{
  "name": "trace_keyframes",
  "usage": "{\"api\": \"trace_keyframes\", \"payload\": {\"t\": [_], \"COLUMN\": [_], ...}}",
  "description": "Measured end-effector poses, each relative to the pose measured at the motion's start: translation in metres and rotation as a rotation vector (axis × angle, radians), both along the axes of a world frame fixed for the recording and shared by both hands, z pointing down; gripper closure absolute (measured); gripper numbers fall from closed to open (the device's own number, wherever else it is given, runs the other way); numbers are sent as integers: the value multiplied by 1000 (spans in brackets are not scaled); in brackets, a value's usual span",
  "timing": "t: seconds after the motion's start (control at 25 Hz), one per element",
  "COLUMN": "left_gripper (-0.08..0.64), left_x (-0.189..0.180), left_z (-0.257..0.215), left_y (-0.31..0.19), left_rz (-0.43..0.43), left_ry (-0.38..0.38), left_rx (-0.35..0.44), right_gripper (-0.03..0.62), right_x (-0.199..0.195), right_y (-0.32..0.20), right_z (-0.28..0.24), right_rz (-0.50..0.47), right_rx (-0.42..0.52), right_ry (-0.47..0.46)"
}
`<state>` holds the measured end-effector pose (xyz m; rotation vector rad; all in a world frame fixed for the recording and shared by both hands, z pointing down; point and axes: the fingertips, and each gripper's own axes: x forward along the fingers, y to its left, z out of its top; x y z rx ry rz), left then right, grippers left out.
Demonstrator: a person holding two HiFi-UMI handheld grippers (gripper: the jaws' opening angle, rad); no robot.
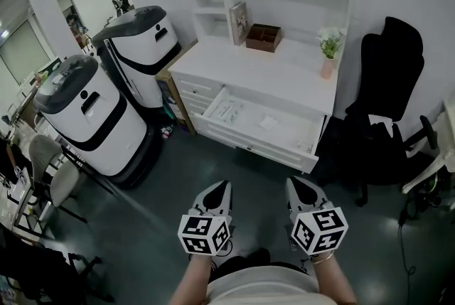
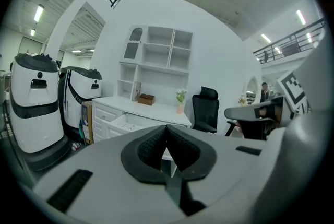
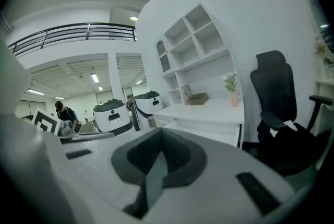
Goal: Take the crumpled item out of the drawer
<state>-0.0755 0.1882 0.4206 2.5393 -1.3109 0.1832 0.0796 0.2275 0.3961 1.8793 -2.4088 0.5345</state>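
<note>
1. White desk (image 1: 270, 72) stands against the wall, with one drawer (image 1: 284, 154) pulled out from its front edge.
2. The crumpled item (image 1: 268, 123), a small white wad, lies on the drawer's floor near its middle. A flat sheet (image 1: 229, 110) lies toward the drawer's left end.
3. The left gripper (image 1: 225, 185) hovers over the dark floor (image 1: 178, 183), well short of the desk's front edge. Its jaws are pressed together with nothing between them.
4. The right gripper (image 1: 292, 181) is held beside it, also well apart from the drawer, jaws closed tight and empty.
5. A brown wooden box (image 1: 264, 36) sits at the desk's back edge, and a potted plant (image 1: 328, 47) at its back right corner.
6. A black office chair (image 1: 387, 97) stands just off the desk's right edge.
</note>
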Motion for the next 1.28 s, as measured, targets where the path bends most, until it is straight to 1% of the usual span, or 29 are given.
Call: {"api": "trace_keyframes", "payload": {"t": [0.32,0.52,0.76,1.0,1.28], "left_gripper": [566,566,566,566,566], "left_x": [9,13,17,18,19], "left_z": [3,5,10,20,23], "left_y": [4,0,-6,-26,-76], "left_rz": [6,7,7,8,8], "left_ry": [-18,-26,-34,-36,-35], "left_rx": [-7,-15,-30,-43,-48], "right_gripper": [584,560,505,485,480], "right_x": [8,17,20,22,30], "right_y": [-1,-4,-9,-30,-75], "right_z": [-5,-2,5,13,14], "right_rz": [2,19,14,23,50], "right_rx": [18,2,-23,-41,-46], "right_ry": [-16,-22,-32,-30,-46]}}
